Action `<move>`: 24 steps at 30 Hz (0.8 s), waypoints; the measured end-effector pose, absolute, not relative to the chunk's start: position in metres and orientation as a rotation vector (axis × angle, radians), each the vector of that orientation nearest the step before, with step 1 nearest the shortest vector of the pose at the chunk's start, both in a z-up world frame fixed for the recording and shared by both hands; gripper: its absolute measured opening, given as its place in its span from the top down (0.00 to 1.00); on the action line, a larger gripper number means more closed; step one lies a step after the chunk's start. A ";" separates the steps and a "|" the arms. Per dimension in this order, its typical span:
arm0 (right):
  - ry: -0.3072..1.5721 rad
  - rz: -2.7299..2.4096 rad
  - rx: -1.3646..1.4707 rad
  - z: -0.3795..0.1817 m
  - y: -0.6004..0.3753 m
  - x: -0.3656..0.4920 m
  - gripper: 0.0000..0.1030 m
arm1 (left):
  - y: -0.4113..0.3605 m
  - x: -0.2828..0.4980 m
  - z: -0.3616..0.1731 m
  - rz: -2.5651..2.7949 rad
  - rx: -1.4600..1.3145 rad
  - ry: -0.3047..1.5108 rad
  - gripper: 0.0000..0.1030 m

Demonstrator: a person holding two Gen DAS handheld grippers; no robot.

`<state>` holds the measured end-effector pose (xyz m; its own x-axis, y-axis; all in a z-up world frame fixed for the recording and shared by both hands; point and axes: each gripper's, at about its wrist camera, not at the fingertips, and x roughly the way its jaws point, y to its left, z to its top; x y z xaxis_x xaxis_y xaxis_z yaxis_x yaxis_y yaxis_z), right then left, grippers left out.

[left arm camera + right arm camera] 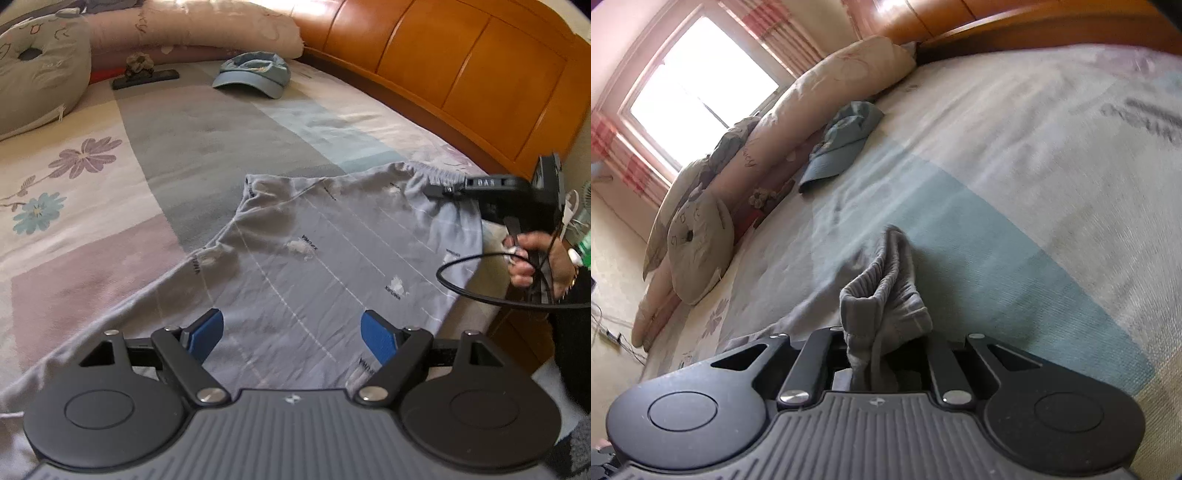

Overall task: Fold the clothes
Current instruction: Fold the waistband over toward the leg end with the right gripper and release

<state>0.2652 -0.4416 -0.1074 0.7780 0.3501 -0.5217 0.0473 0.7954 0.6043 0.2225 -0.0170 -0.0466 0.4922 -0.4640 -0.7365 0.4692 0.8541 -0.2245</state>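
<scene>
Grey shorts [332,258] lie spread flat on the bed [110,184], printed with thin pale lines and small dark lettering. All positions below are given relative to the shorts.

Left gripper [291,334]: hovers over the near part of the shorts, its two blue-padded fingers [207,332] spread wide apart with only flat cloth showing between them; whether they touch the cloth cannot be told.

Right gripper [877,350]: at the right-hand end of the shorts, where the gathered waistband [886,280] sits. In the right wrist view, the fingers are pressed together on a bunched fold of this waistband, which rises slightly off the bed. In the left wrist view, the same gripper [439,192] reaches in from the right, held by the person's hand [535,262], with a black cable [465,291] looping below it.

Beyond the shorts, toward the far edge of the bed, a blue cap [255,74] rests on the sheet. Farther still lie a rolled pink quilt [207,33] and a grey cushion [40,70]. A wooden headboard [461,70] runs along the right side beyond the shorts. A bright window [701,88] appears in the right wrist view.
</scene>
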 end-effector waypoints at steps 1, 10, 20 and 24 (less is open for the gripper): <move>0.664 0.179 0.628 -0.101 -0.437 0.264 0.89 | -0.013 0.222 -0.045 -0.573 0.008 0.888 0.21; 0.653 0.201 0.464 -0.044 -0.370 0.251 0.89 | 0.030 0.214 -0.034 -0.628 0.008 0.869 0.21; 0.657 0.327 0.350 0.004 -0.282 0.227 0.89 | 0.086 0.199 -0.024 -0.610 -0.015 0.856 0.20; 0.689 0.399 0.311 0.014 -0.244 0.222 0.89 | 0.105 0.195 -0.021 -0.586 -0.025 0.850 0.20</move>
<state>0.2222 -0.2440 0.0143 0.7020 0.4525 -0.5499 -0.2511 0.8799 0.4034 0.1953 0.1050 -0.0211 0.5124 -0.4974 -0.7000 0.4776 0.8425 -0.2491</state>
